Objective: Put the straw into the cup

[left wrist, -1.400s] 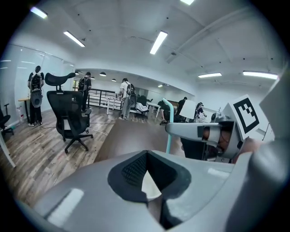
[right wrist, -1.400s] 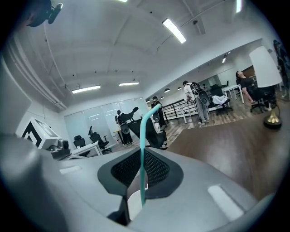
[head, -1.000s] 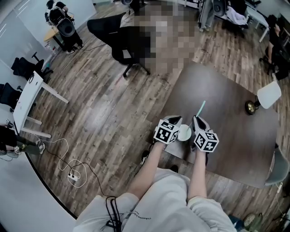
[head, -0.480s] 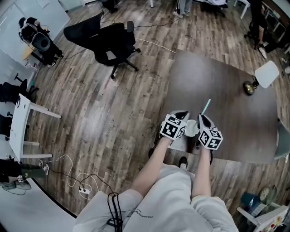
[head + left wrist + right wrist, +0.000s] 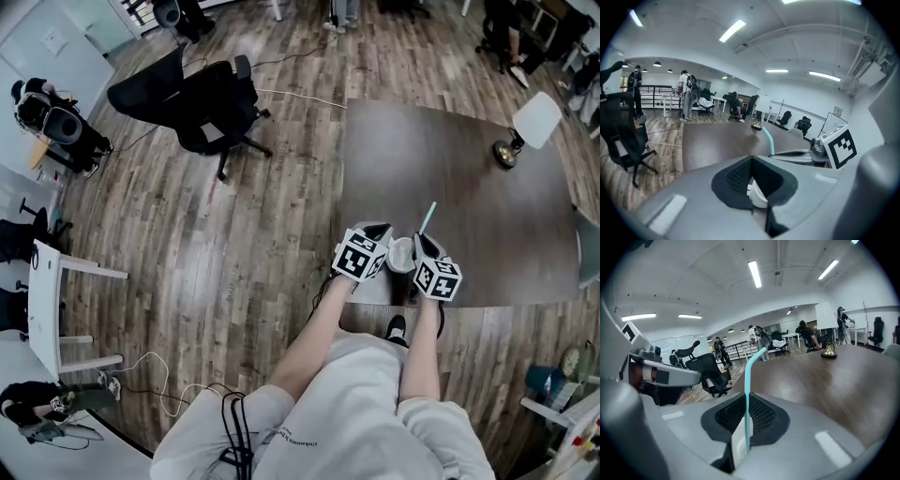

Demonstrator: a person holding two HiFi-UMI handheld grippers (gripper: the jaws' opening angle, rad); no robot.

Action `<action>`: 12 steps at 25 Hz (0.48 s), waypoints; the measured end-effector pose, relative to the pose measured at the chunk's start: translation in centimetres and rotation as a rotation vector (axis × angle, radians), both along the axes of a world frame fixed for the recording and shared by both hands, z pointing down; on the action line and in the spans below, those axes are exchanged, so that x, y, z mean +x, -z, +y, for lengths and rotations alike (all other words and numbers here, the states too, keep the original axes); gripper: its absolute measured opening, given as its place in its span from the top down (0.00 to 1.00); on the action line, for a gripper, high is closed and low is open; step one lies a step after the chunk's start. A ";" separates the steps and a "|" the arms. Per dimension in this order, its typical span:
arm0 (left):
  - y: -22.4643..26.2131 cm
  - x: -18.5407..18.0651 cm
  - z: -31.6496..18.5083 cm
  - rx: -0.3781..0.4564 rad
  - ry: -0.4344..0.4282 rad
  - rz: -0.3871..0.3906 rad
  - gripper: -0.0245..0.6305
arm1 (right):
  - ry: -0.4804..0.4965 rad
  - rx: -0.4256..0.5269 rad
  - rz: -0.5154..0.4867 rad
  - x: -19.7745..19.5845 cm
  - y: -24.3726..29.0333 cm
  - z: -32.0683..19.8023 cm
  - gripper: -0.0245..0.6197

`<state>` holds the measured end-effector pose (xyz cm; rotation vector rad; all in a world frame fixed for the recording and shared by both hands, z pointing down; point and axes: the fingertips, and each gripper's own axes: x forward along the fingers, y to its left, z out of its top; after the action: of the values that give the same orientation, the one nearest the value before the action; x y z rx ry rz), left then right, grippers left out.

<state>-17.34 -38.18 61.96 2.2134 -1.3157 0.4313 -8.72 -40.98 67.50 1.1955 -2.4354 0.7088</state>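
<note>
One slim teal straw (image 5: 747, 394), bent-tipped

white cup (image 5: 401, 255); teal straw (image 5: 746, 390) beside (bent top)

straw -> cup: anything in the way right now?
Nothing visible. The right gripper is shut on the straw, the left gripper is shut on the cup at its rim, and its open mouth sits beside the straw with only air between.

Head view looks steeply down; gripper views face low across the same table (image 5: 450, 169)
</note>
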 end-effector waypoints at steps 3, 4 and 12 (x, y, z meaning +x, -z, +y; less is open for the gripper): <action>-0.1 0.1 0.1 0.008 -0.042 -0.015 0.96 | -0.017 -0.018 0.001 -0.3 -1.0 0.7 0.89; -0.1 0.0 0.1 0.010 -0.053 -0.018 0.96 | -0.021 -0.023 0.007 -0.4 -1.3 1.0 0.89; -0.4 1.0 0.1 0.018 -0.137 -0.041 0.96 | -0.083 -0.025 0.039 0.2 -2.1 2.1 0.89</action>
<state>-16.33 -38.08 62.32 2.3291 -1.1971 0.5196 -8.51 -38.83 69.56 1.2955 -2.3500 0.7299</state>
